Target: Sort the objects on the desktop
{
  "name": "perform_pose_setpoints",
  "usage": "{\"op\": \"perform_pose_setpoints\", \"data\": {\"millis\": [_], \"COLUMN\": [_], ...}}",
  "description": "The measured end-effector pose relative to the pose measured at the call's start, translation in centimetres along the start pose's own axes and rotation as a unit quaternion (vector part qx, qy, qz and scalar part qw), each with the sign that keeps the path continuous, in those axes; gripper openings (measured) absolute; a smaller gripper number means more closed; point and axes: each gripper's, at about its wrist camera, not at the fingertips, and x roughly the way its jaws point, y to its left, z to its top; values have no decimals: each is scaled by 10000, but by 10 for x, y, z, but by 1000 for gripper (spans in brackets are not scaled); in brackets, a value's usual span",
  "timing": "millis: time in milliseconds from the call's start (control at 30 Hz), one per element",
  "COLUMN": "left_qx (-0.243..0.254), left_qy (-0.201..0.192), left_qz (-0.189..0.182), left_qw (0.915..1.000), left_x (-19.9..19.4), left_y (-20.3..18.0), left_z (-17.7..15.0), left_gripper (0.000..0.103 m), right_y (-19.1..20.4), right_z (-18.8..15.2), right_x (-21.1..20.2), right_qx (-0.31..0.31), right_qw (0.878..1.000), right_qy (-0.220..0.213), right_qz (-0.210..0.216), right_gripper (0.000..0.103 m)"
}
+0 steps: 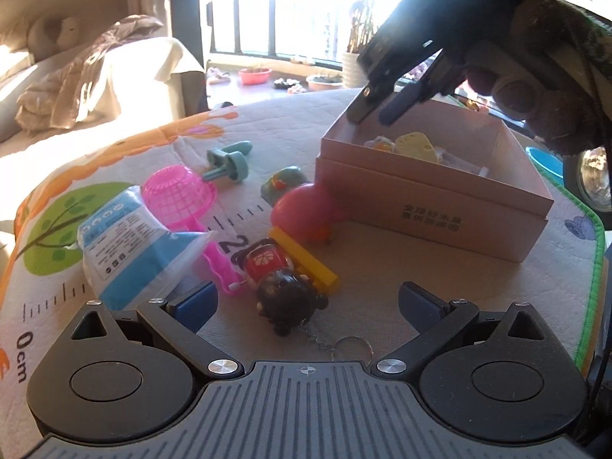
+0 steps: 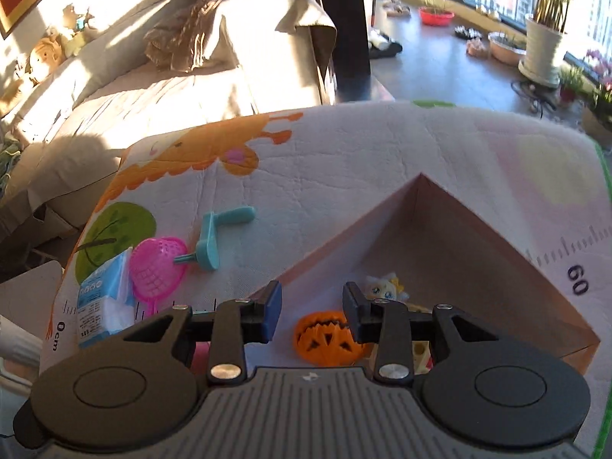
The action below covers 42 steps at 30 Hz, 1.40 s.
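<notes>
One pink cardboard box (image 1: 432,206) is counted on the one printed play mat (image 1: 267,130). Outside the box, one pink plastic mesh scoop (image 1: 176,196), one teal plastic crank handle (image 1: 229,160), one blue-and-white tissue packet (image 1: 126,244), one yellow plastic block (image 1: 306,264), one black-haired doll keychain (image 1: 283,290), one pink ball-shaped toy (image 1: 302,210) and one small green toy (image 1: 285,181) are seen. Inside the box, one orange pumpkin toy (image 2: 327,338), one small blonde doll figure (image 2: 386,290) and one pale yellow cheese-shaped piece (image 1: 415,145) are counted.

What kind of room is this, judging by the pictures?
Probably a home living room: a cloth-covered beige sofa, large windows with potted plants, and a children's patterned play mat under the toys.
</notes>
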Motion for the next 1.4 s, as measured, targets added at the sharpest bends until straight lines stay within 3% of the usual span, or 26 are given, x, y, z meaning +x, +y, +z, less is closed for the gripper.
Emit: {"op": "perform_pose_setpoints", "data": {"millis": [133,300,433,600,733,833,967,1000,1067,1200,1300,1400], "left_qx": [-15,-128,-211,-267,-145,-25,104,131,184,165,128,147], "left_qy": [54,92,129,171,173,177,218,231,245,266,272,305], "left_qz": [123,208,310,172,-41,-92,-239,-257,-247,-174,-94,138], "left_qw": [9999,9997,9992,9993,9997,9998,9994,9993,9992,9994,9995,9993], "left_x": [4,6,6,8,13,18,19,19,17,14,11,10], "left_y": [5,12,18,18,4,-7,-20,-23,-26,-25,-21,-15], "left_z": [3,4,1,-2,0,3,5,5,5,5,4,1], "left_gripper": [103,103,103,103,103,103,103,103,103,103,103,103], "right_y": [7,6,-6,-31,-37,-36,-39,-46,-58,-67,-70,-53], "right_z": [8,45,57,25,-29,-62,-87,-90,-91,-93,-101,-113], "right_x": [35,65,70,27,-31,-52,-55,-53,-55,-57,-65,-77], "right_qx": [146,604,562,593,241,40,-140,-108,10,-60,97,-208], "right_qw": [9992,9976,9952,9944,9906,9884,9931,9937,9928,9938,9919,9874], "right_qy": [297,-220,-725,-860,-1175,-1053,-939,-928,-982,-1098,-1114,-1211], "right_qz": [246,257,-340,134,653,1096,689,612,685,179,607,996], "right_gripper": [31,31,31,33,45,45,45,40,40,40,42,44]}}
